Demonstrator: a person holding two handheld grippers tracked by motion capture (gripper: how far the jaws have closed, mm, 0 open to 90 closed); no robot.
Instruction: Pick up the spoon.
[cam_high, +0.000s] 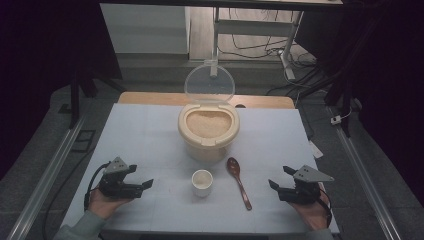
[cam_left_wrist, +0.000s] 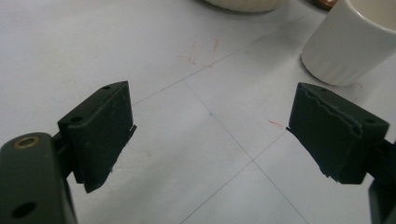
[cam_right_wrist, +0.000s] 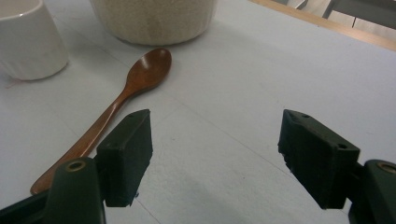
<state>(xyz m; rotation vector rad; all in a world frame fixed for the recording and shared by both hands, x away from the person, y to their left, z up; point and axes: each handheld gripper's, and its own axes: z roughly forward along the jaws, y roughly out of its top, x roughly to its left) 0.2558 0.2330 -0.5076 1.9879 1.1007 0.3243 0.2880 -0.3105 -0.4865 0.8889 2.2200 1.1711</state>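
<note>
dim overall in the high view, corners falling off to near black, a vignette all round. the table (cam_high: 150, 130) catches a soft, even, cool light from above, no hard glare on it. the picture is a bit soft and grainy. the clear lid (cam_high: 209, 82) shows a faint sheen. small soft shadows sit under the cup (cam_high: 202, 182) and the spoon (cam_high: 239, 181). in the left gripper view and the right gripper view the light is brighter and flat, the black jaws reading dark with little detail, far edges slightly blurred.
</note>
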